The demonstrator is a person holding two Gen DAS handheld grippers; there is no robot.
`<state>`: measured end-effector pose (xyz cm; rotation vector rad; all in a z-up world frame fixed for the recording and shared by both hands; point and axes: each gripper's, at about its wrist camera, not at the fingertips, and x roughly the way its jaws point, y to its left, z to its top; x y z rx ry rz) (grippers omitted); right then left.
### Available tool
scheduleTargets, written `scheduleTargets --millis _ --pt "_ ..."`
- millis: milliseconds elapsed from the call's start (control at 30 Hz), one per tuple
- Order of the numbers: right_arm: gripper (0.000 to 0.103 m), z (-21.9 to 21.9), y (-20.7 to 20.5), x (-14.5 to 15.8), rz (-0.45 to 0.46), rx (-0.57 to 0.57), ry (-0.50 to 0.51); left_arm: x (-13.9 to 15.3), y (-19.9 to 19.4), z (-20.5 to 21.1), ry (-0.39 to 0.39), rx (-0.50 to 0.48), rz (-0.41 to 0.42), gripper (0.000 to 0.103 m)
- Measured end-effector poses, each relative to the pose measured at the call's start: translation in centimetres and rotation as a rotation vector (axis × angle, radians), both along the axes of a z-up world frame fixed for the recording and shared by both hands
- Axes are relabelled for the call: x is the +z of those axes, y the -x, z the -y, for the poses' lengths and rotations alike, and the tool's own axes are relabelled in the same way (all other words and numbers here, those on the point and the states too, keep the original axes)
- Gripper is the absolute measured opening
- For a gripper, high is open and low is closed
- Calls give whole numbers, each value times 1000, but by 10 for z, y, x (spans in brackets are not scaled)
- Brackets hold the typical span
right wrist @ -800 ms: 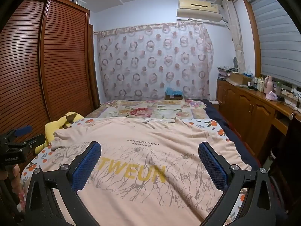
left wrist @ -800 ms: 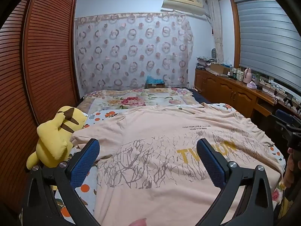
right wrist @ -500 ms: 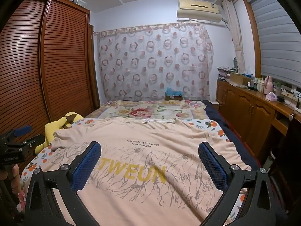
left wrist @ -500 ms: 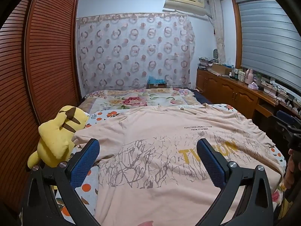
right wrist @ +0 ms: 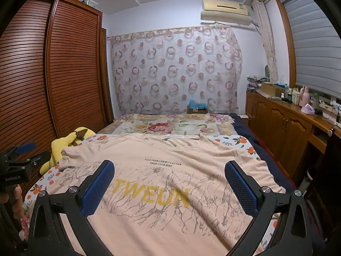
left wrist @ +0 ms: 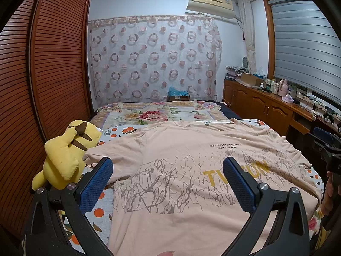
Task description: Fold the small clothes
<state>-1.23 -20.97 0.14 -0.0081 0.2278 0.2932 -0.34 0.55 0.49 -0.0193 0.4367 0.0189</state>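
Two grippers spread over a flat shirt

Both grippers hang with fingers wide apart and nothing between them: the left gripper (left wrist: 167, 181) at the bottom of its frame, the right gripper (right wrist: 169, 184) likewise. The shirt (left wrist: 181, 160), peach with yellow lettering, lies flat across the centre of both views on the bed (left wrist: 125, 131), collar toward the far end. A yellow plush (left wrist: 66, 155) sits at centre left of the left view, just beside the shirt's left sleeve; whether it touches is hard to tell. A louvred wardrobe (right wrist: 64, 74) fills the left of the frames. A patterned curtain (right wrist: 177, 70) hangs at upper centre, a wooden cabinet (right wrist: 281, 123) stands at right, and an air conditioner (left wrist: 210, 0) is mounted at upper right.
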Motion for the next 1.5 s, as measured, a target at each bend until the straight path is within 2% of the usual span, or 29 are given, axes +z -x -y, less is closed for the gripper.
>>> scheduleTargets --millis 1500 --pt "103 -5 2 1 5 2 -1 4 2 -3 -4 3 8 103"
